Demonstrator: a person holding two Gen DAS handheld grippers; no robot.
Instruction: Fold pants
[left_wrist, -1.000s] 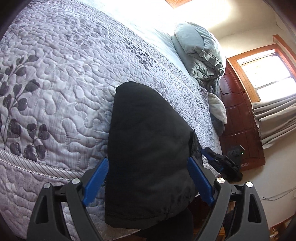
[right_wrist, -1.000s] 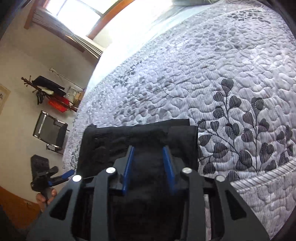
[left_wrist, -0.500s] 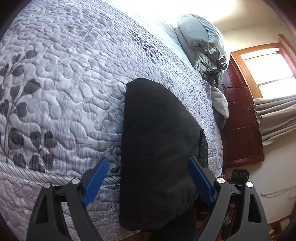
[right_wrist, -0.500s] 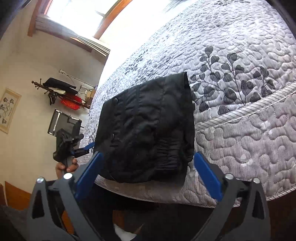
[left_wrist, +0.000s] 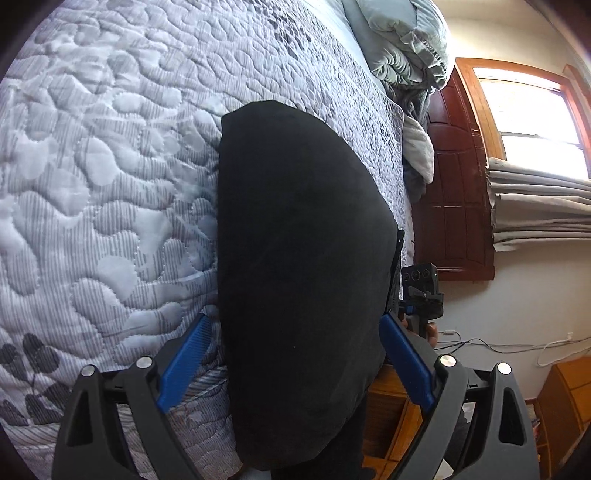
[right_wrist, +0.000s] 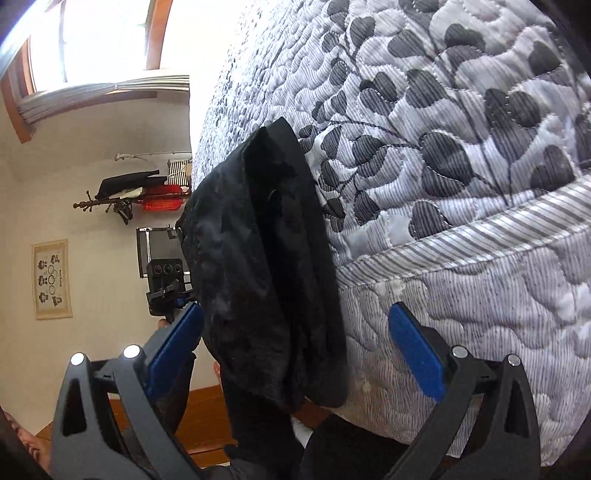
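Black pants (left_wrist: 303, 266) folded into compact bundle, lying at quilt (left_wrist: 103, 177) edge, lower end drooping over bed side, so easy to reach from where I stand. My left gripper (left_wrist: 295, 362) opening, blue pads clear of cloth, bundle between them. My right gripper (right_wrist: 295, 347) spread wide, holding nothing, straddling hanging end. Fold looks finished, judging by shape.

Matt black cloth pants (left_wrist: 303, 258) — on a stitched, puckered quilt (left_wrist: 110, 184) — glossy wooden headboard (left_wrist: 454, 184)
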